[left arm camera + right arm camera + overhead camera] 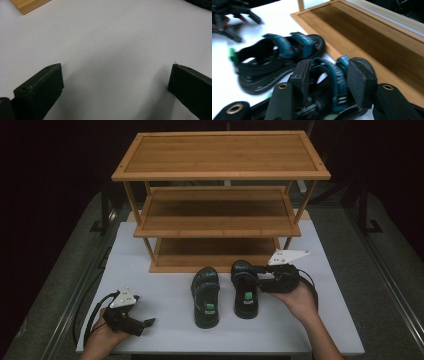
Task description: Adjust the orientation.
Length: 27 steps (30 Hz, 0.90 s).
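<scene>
White table (150, 270), dark room beyond

Black claws (147, 322) — grey plates, trailing black cables.

Rack (220, 170): wood, light grain, smooth satin sheen, honey tone; shelf just beyond right claw (332, 75) shows darker streaked grain.
Table (165, 320): white, matt, smooth; faint specks under left claw (115, 82).
Sandals (206, 296): black soles, rubbery look, ribbed edges; teal woven cloth straps (337, 77) with printed pattern; green tag (210, 308), glossy.
Right claw: matt black plastic look, flat pads, brass-coloured rivets.
Left claw: pads matt black, edges slightly rough, frayed.
Plates (287, 256): pale grey, matt.
</scene>
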Each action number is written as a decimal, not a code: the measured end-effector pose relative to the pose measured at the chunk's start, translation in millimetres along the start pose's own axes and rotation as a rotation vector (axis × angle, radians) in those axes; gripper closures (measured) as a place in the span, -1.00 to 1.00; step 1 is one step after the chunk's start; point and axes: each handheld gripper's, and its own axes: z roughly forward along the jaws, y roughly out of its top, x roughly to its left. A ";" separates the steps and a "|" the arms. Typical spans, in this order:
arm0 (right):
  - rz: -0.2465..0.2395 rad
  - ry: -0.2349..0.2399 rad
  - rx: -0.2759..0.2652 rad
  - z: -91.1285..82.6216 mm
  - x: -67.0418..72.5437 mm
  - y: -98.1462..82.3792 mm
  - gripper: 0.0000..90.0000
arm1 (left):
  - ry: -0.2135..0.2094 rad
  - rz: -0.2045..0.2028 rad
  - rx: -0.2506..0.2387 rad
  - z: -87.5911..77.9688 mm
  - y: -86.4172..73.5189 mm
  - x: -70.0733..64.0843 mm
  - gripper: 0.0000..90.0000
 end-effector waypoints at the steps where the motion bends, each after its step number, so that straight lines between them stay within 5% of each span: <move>1: -0.005 -0.003 0.002 2.9 -3.5 0.0 0.16 | 0.000 0.000 0.000 0.0 0.0 0.0 -1.00; 7: -0.013 0.037 0.044 23.5 -14.5 0.7 0.11 | 0.000 -0.002 -0.002 0.1 0.0 -0.2 -1.00; 10: 0.001 0.089 0.089 35.0 -18.9 -5.4 0.30 | 0.000 0.001 0.001 -0.1 0.0 0.1 -1.00; 16: 0.001 0.126 0.072 35.3 -20.5 -7.3 0.48 | -0.002 0.000 0.002 -0.2 0.1 0.2 -1.00; 27: -0.058 0.244 0.080 40.0 -1.1 0.8 0.49 | -0.002 -0.003 -0.001 0.1 0.0 0.2 -1.00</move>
